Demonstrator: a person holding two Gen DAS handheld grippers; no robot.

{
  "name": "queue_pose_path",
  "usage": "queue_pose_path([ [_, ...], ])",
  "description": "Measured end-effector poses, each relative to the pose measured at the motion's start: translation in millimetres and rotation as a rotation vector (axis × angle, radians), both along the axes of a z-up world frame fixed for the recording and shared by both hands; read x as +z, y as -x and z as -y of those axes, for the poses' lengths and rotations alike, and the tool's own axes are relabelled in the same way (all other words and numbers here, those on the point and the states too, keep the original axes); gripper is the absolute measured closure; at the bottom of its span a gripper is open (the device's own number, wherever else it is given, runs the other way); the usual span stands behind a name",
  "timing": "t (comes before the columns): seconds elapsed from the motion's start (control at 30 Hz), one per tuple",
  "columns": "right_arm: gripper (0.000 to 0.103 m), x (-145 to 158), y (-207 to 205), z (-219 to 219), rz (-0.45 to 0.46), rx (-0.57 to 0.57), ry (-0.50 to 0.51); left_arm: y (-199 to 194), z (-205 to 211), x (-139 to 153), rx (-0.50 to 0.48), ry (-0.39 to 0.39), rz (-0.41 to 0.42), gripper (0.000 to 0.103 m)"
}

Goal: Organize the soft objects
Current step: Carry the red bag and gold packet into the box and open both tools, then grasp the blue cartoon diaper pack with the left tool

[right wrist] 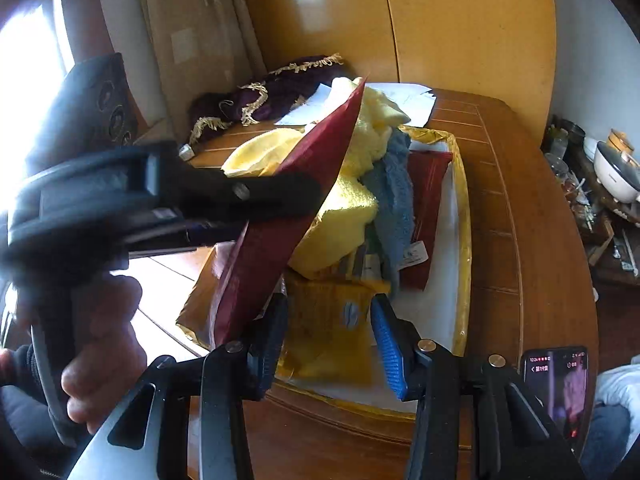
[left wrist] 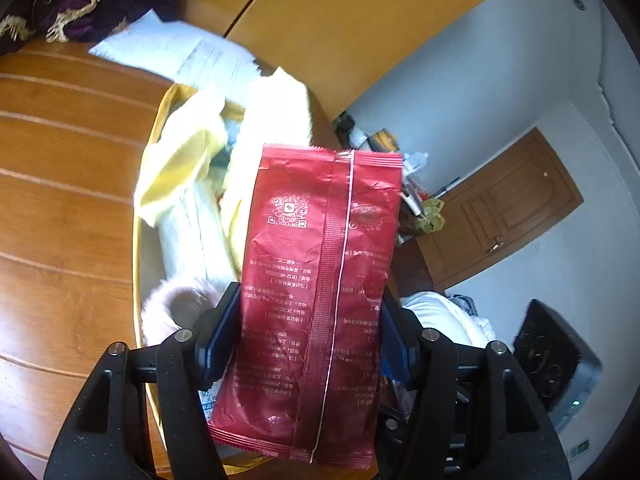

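A brown door sits at the right of the left wrist view, white papers at upper left. In the right wrist view, a phone glows lower right, a white cooker far right.

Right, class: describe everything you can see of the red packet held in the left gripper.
The red packet is a flat, glossy, foil-like pouch, crinkled, with a ridged back seam down its length, crimped ends, a printed code and small pale text. The left gripper is shut on its two long edges and holds it lifted above the tray of cloths. In the right wrist view it stands tilted, one corner pointing up, in front of the yellow towel. It looks unopened, though its contents are not visible.
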State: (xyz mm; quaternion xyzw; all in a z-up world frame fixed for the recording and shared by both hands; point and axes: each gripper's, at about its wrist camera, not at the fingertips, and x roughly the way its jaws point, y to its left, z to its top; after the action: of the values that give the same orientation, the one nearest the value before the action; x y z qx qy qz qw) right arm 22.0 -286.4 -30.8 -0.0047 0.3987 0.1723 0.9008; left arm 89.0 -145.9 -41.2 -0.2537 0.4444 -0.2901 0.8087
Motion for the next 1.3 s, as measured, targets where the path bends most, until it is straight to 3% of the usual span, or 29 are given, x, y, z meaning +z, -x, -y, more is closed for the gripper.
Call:
queue_pose_path([
  [0.1,0.049,4.2,4.8,1.0,0.018,-0.047,0.013,0.3,-10.6,2.4,0.006,0.068,-0.017,0.037],
  [0.2,0.04,15.8,15.2,1.2,0.076,-0.13,0.022,7.6,-21.6,11.3,0.01,0.11,0.031,0.028],
  [0.33,0.039,30.7,29.4,-3.6,0.15,-0.214,0.005,23.2,-42.2,25.3,-0.005,0.171,0.106,0.023],
  [0.43,0.039,42.0,39.5,-9.5,0.221,-0.196,-0.073,37.0,-66.6,36.5,0.002,0.174,0.174,0.023],
  [0.53,0.039,49.1,36.3,-26.5,0.224,-0.097,-0.168,45.8,-103.7,39.3,0.129,0.112,0.223,0.022],
  [0.73,0.039,50.8,1.2,-109.9,0.159,0.164,-0.216,47.1,-181.5,20.2,0.448,-0.076,0.203,0.022],
  [0.93,0.039,51.4,-59.3,-205.0,0.028,0.305,-0.263,45.7,-246.1,-3.6,0.654,-0.132,0.129,0.022],
  [1.13,0.039,28.8,-112.6,-263.8,-0.007,0.298,-0.256,56.9,-279.4,-15.1,0.749,-0.158,0.088,0.022],
  [1.2,0.039,10.3,-124.4,-267.5,-0.074,0.288,-0.266,57.8,-285.2,-17.6,0.755,-0.182,0.078,0.022],
  [1.3,0.038,-11.8,-136.5,-258.2,-0.192,0.285,-0.357,59.1,-291.9,-19.7,0.761,-0.223,0.072,0.022],
])
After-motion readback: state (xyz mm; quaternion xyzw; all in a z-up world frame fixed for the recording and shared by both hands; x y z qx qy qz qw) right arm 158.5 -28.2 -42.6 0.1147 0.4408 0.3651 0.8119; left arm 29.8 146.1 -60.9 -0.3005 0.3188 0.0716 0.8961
